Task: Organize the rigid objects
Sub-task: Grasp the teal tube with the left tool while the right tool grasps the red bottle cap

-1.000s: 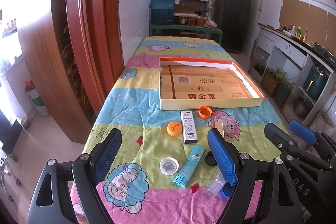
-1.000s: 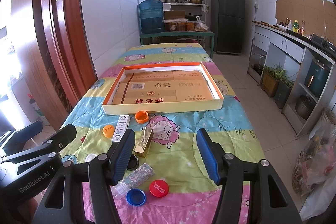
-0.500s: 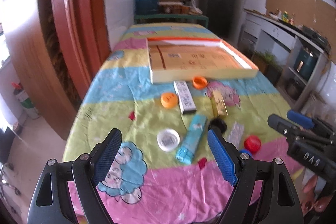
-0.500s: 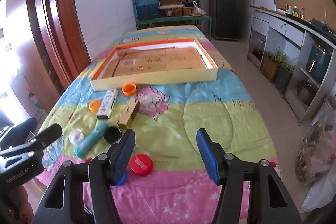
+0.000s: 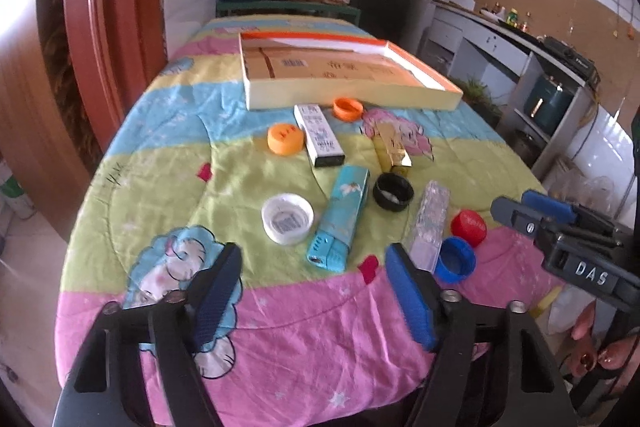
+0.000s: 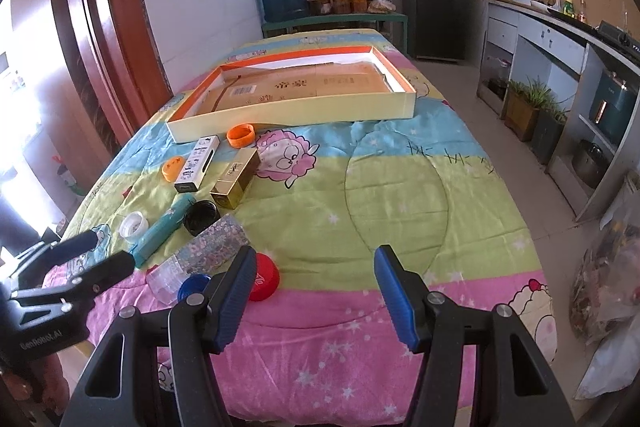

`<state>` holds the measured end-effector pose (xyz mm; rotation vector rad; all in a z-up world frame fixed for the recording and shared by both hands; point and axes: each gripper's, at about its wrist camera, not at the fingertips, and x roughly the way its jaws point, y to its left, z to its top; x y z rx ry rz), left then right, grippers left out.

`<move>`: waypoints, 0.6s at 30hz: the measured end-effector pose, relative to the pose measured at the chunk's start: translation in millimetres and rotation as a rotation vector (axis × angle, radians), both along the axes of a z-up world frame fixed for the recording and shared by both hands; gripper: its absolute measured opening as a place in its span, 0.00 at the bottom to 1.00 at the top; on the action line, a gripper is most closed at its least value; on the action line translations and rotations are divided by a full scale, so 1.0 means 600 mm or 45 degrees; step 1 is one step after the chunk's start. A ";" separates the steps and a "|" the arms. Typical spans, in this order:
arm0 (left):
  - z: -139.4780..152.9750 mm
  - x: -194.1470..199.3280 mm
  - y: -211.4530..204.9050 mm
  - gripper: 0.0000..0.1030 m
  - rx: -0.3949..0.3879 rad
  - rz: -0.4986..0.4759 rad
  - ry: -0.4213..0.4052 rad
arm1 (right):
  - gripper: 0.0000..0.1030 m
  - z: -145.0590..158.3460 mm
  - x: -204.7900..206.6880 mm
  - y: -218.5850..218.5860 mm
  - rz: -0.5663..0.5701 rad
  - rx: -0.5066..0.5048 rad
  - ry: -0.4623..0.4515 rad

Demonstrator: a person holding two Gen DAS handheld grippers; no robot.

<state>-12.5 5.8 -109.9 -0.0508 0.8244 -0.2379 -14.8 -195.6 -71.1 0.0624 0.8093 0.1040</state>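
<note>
Colour: pink, green and blue cartoon tablecloth [image 5: 168, 155] covers the table.
Left gripper [image 5: 316, 291]: jaws spread wide, nothing between them, low over the near pink edge.
Right gripper [image 6: 316, 285]: jaws apart too, empty, at the near edge.
Tray [image 5: 348, 99]: shallow cardboard box, far side of the cloth.
Small boxes: white box [image 5: 319, 135], gold box [image 5: 392, 149], teal box [image 5: 340, 217], clear case [image 5: 430, 223], all outside the tray, clustered mid-table.
Caps: two orange caps [image 5: 285, 139], white lid [image 5: 287, 218], black cap [image 5: 393, 191], red cap [image 5: 469, 225], blue cap [image 5: 455, 259] scattered among them.
</note>
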 end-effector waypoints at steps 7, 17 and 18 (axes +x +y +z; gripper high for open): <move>-0.013 0.010 -0.006 0.68 -0.030 -0.042 0.014 | 0.59 -0.005 0.004 0.002 0.003 -0.002 0.006; -0.013 0.025 -0.032 0.42 -0.003 -0.133 -0.024 | 0.59 -0.012 0.008 -0.004 -0.025 -0.009 0.015; -0.013 0.026 -0.033 0.41 0.000 -0.137 -0.029 | 0.59 -0.013 0.008 -0.005 -0.029 -0.009 0.016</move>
